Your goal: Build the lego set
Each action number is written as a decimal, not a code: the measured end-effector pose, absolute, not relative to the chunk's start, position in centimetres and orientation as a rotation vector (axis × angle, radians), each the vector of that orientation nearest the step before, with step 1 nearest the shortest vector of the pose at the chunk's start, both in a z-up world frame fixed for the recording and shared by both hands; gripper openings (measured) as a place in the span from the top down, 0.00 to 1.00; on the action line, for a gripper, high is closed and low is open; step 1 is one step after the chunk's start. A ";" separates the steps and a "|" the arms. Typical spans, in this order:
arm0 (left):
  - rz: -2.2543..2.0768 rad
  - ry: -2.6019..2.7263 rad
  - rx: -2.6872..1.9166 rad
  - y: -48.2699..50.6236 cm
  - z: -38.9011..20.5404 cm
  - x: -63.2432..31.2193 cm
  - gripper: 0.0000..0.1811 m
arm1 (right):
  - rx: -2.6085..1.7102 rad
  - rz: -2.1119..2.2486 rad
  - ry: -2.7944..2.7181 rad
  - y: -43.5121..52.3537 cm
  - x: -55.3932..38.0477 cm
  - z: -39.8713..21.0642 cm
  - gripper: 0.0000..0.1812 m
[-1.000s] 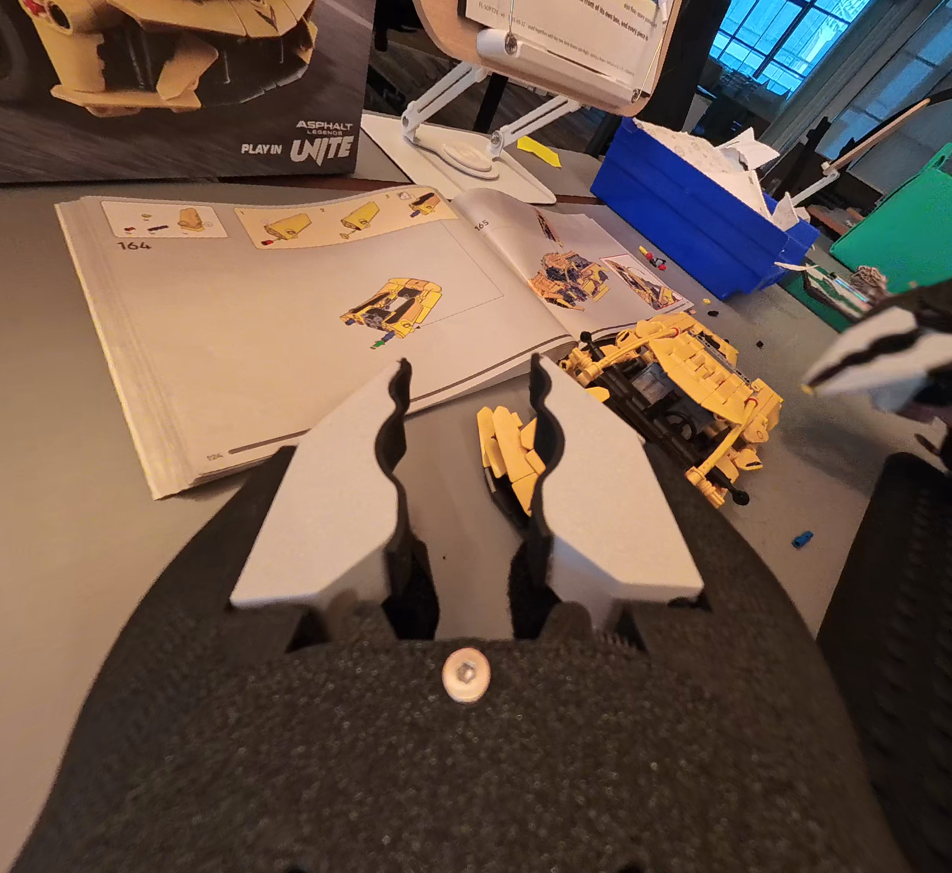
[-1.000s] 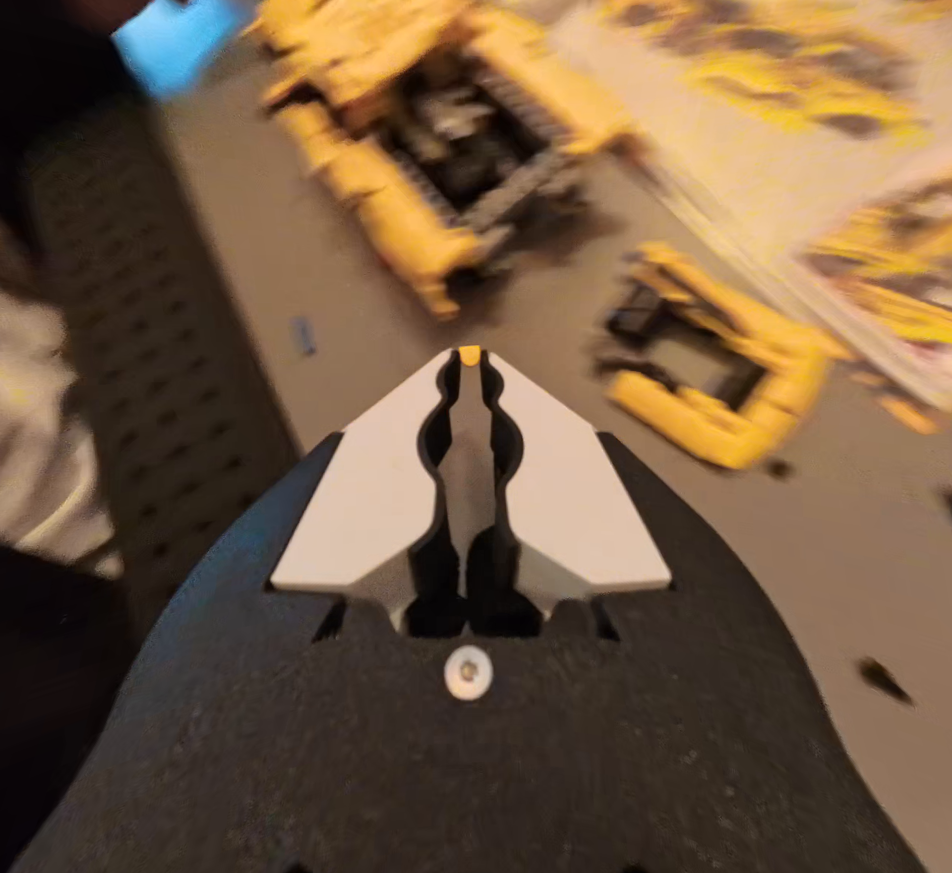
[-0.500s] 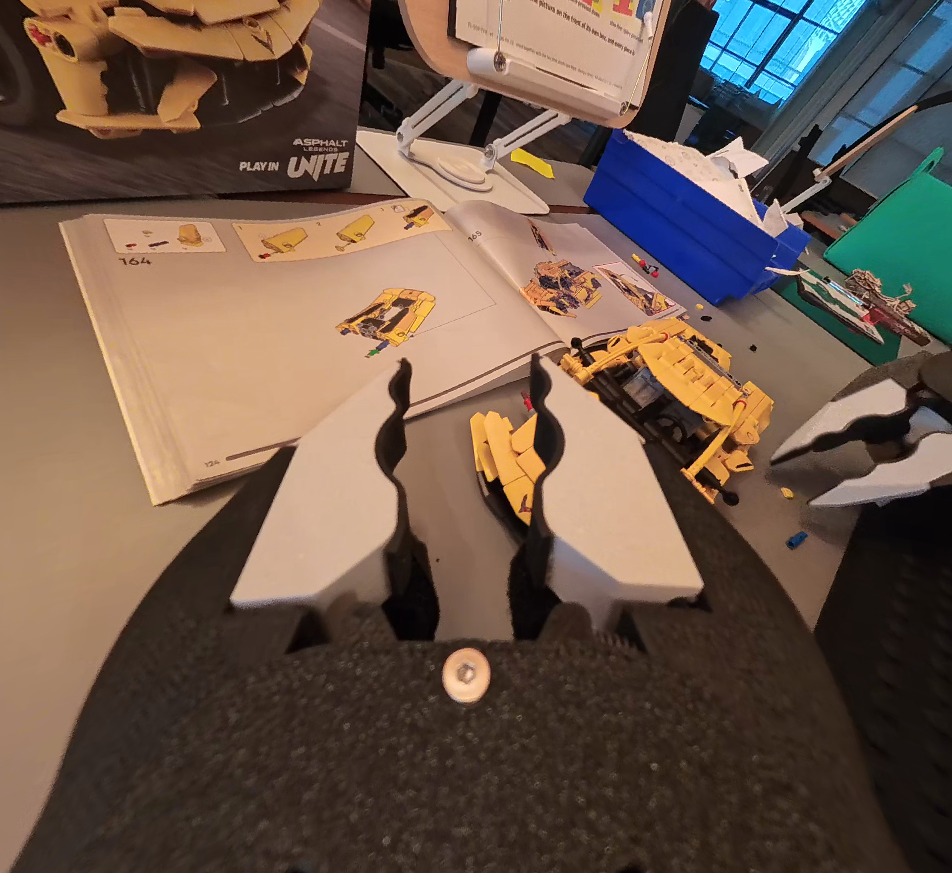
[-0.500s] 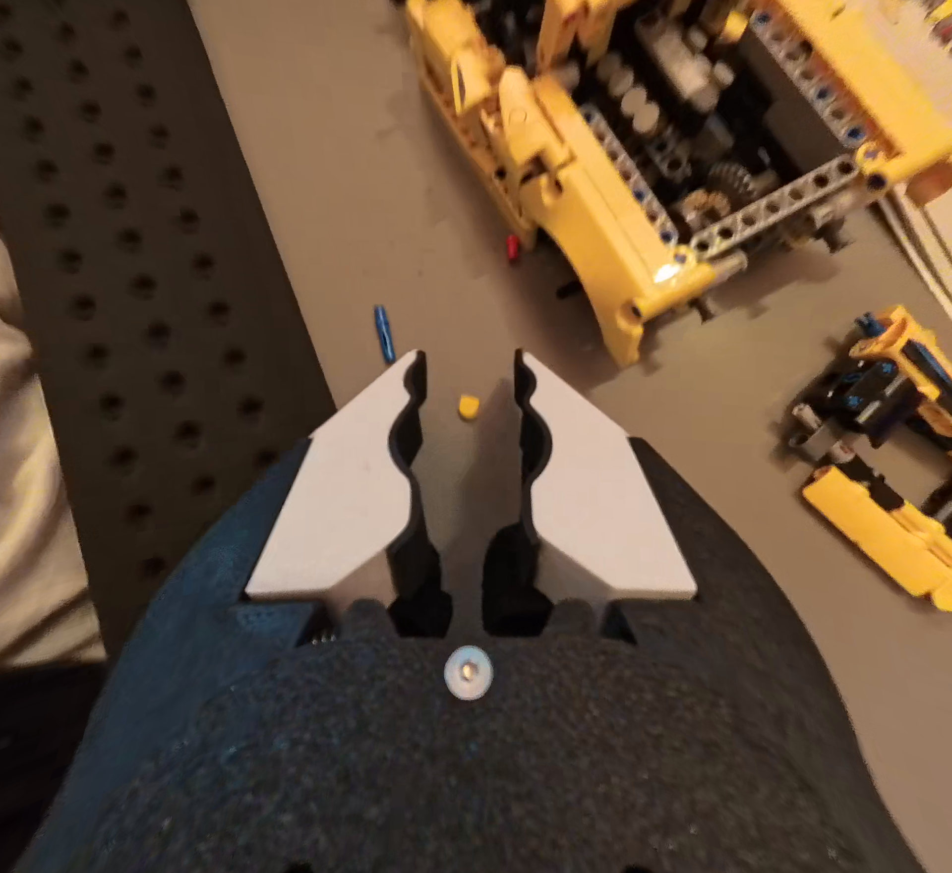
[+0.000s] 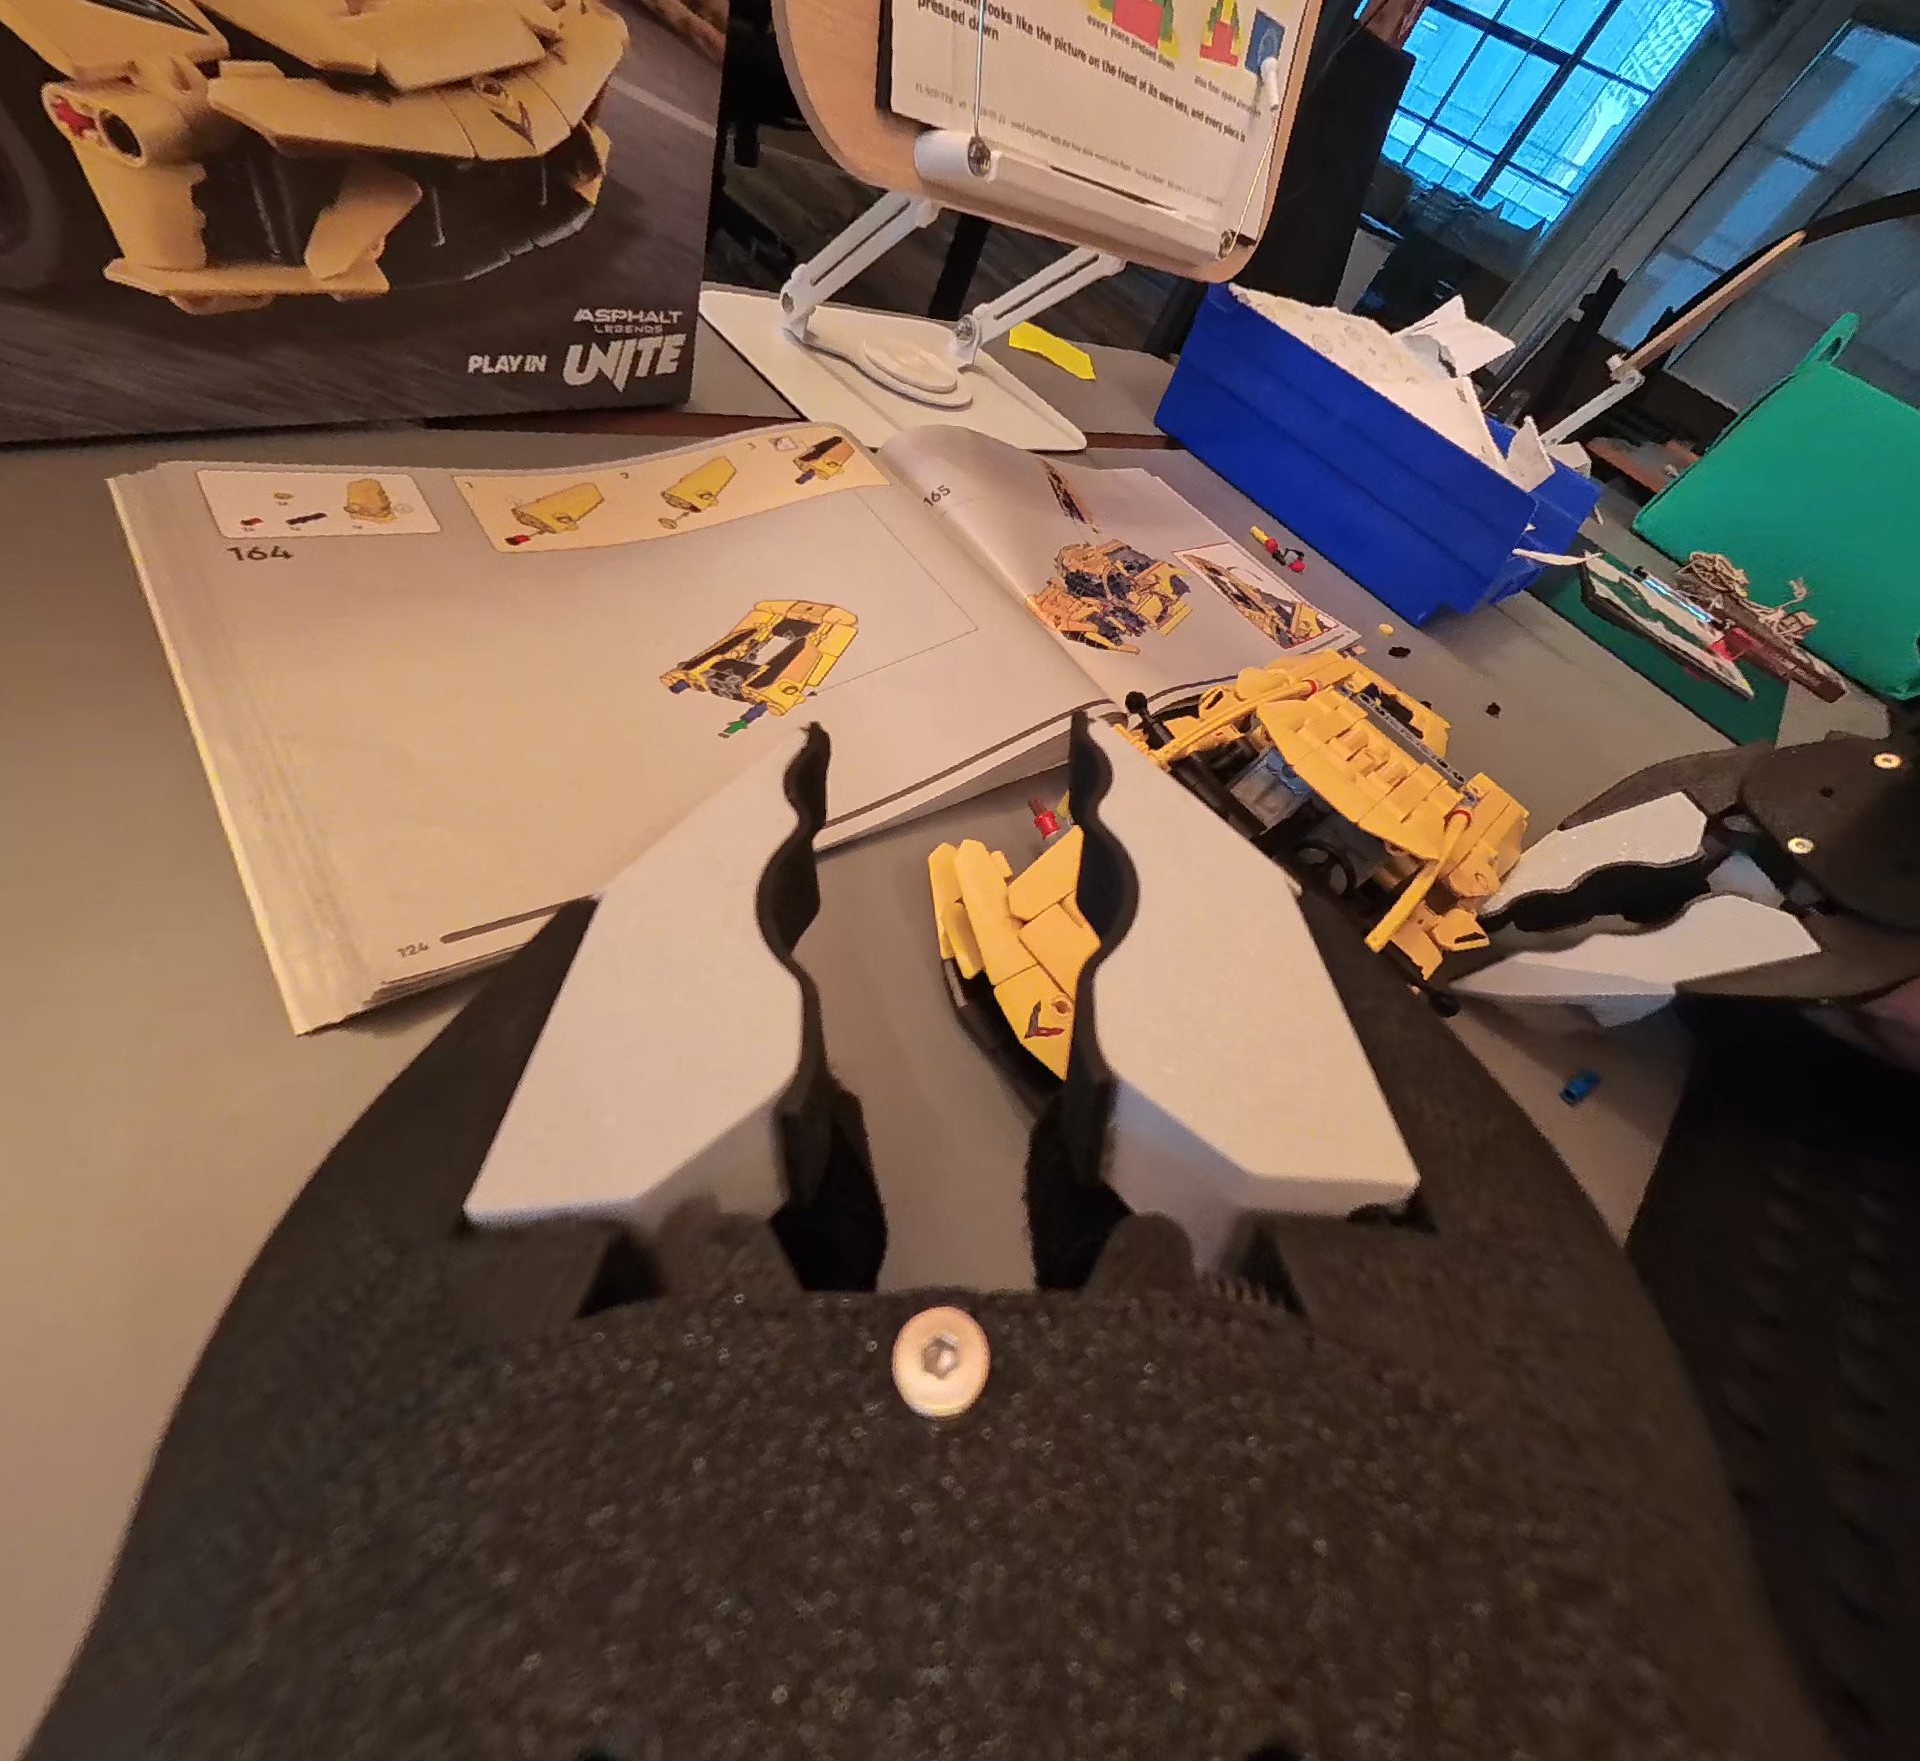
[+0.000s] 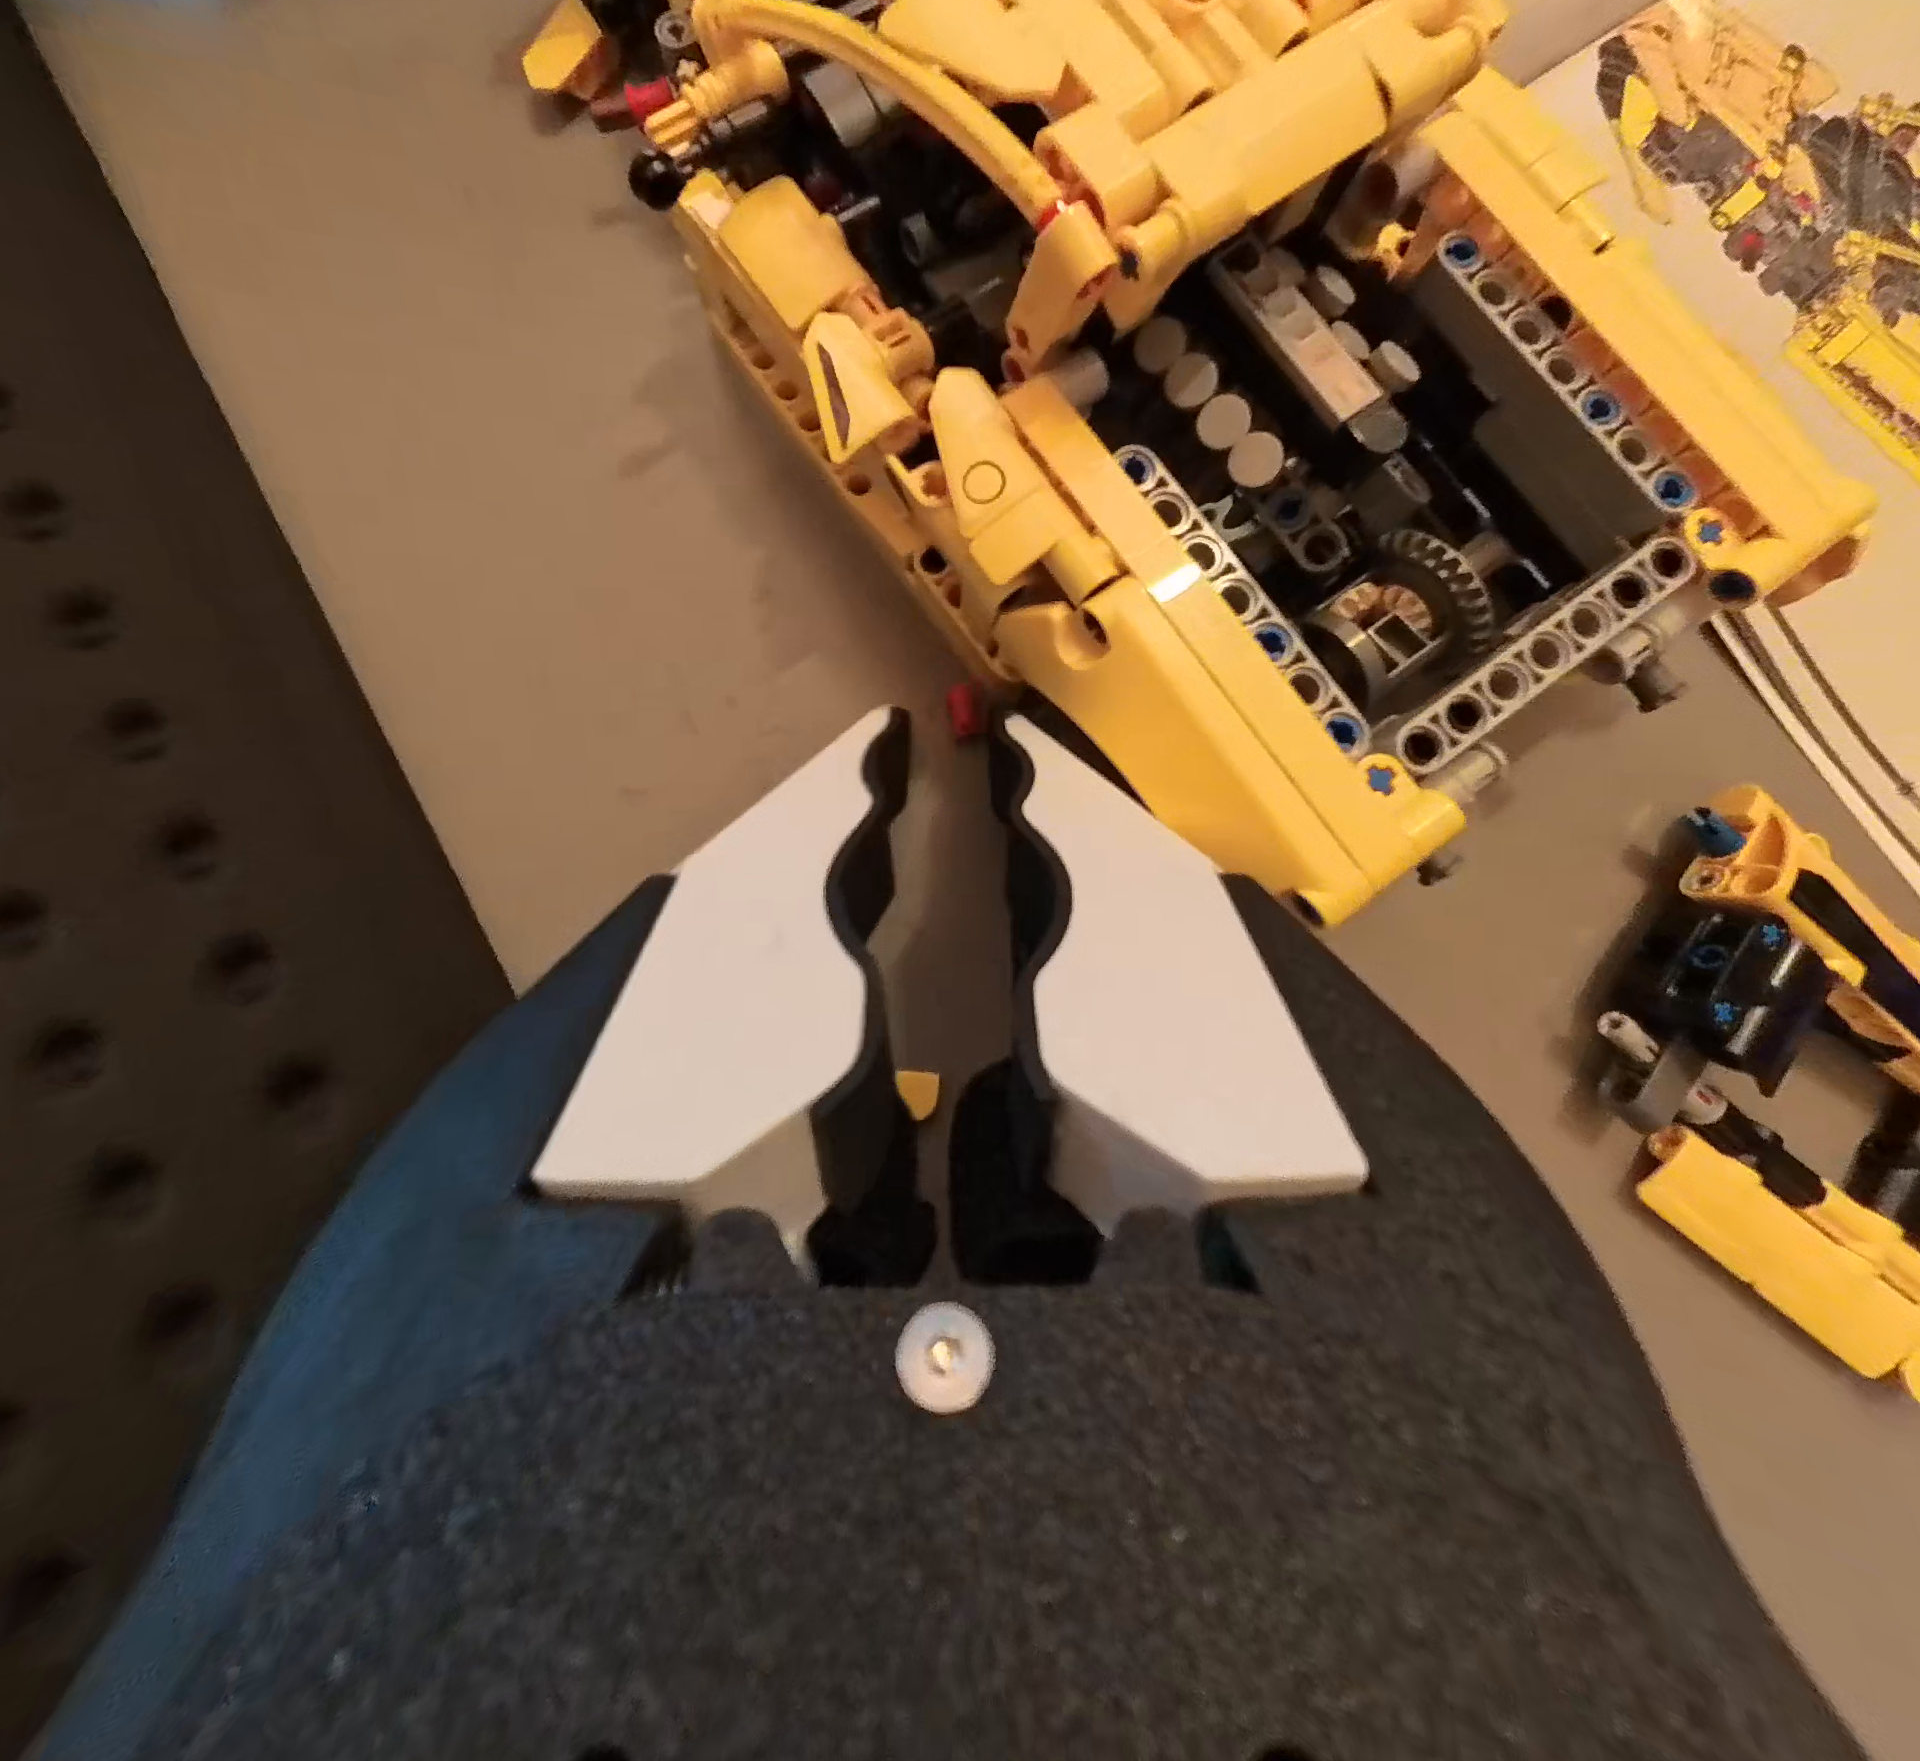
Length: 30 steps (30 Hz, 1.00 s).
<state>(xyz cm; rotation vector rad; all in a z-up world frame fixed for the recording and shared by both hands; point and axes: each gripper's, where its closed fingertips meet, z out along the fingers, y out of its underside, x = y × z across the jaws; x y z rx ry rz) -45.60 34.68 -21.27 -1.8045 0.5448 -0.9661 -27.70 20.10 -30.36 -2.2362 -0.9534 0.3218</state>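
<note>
The yellow lego car body lies on the grey table by the open instruction book. A small yellow sub-assembly lies just behind my left gripper, which is open, empty and above the table. My right gripper is narrowly open with its tips at the car body's near side, just short of a tiny red pin. A small yellow piece lies on the table under its fingers. The right gripper also shows in the left wrist view. The sub-assembly lies to its right.
The set's box and a stand holding a sheet are at the back. A blue bin of paper and a green item are at the right. A black perforated mat borders the table. A blue pin lies loose. Left tips to right tips: about 25 centimeters. My right gripper is the nearer one to the small yellow piece: about 7 centimeters, against 30 centimeters.
My right gripper let go of the small yellow piece onto the table, opened, moved forward to the car's side and narrowed. The left gripper has barely moved.
</note>
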 end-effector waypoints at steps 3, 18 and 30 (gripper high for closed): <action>-0.962 0.547 -1.804 34.7 -21.3 -45.6 0.74 | -2.244 0.357 -0.947 19.9 -27.7 -30.1 0.97; -0.959 0.557 -1.812 34.7 -21.4 -45.4 0.74 | -2.333 0.389 -1.023 14.3 -20.5 -30.0 0.97; -0.963 0.539 -1.828 34.2 -20.7 -46.6 0.80 | -2.261 0.433 -1.000 14.7 -20.9 -29.0 0.80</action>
